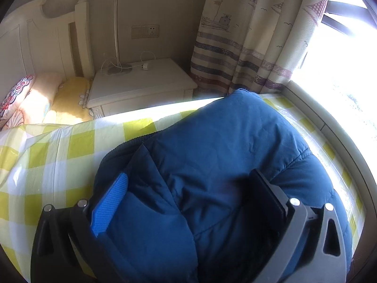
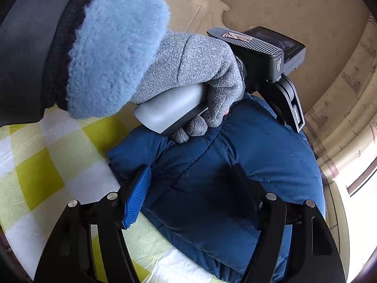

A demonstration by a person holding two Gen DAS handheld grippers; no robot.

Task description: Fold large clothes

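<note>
Jacket [image 1: 223,146]: one, blue, between two spread claws.

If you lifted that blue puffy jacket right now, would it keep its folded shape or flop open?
Probably flop. The blue jacket is quilted and puffy, with soft rounded bulges, so it likely sags and springs open. It looks light for its bulk. Its smooth shell may slip on the checked cover, and both the left gripper and the right gripper stand open around it.
</note>
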